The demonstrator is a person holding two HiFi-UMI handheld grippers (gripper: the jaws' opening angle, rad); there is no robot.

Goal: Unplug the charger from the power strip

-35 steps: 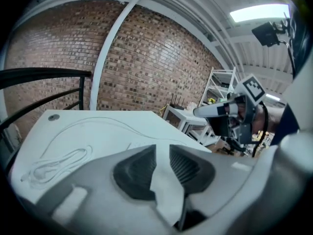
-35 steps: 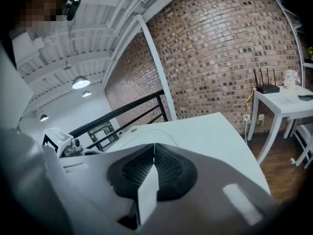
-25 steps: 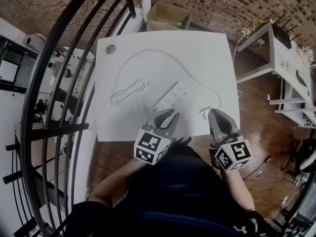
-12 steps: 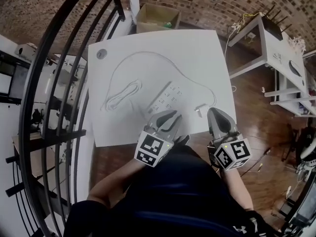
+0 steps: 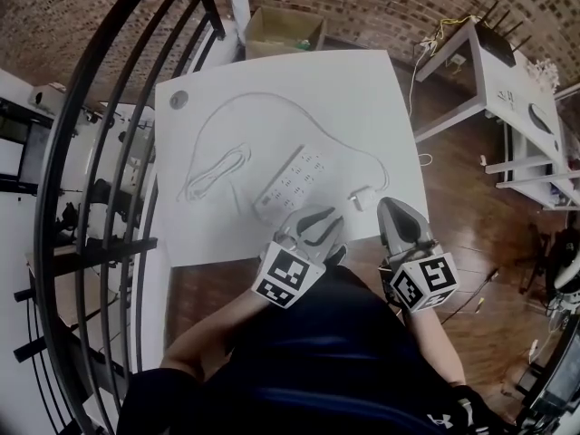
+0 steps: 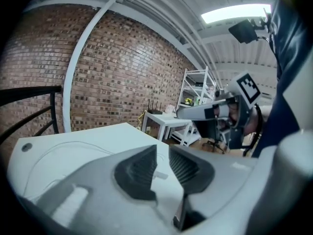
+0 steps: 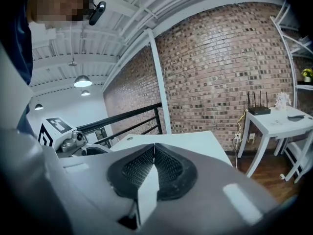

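The small white charger (image 5: 362, 197) lies on the white table (image 5: 272, 71), near the front edge. It sits just right of the power strip (image 5: 295, 180), apart from it. The right gripper (image 5: 388, 208) hangs close beside the charger, jaws pressed together on nothing. The left gripper (image 5: 319, 223), at the strip's near end, is all but closed and empty too.

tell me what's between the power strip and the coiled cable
Only bare table separates strip and cable, seen in the head view.
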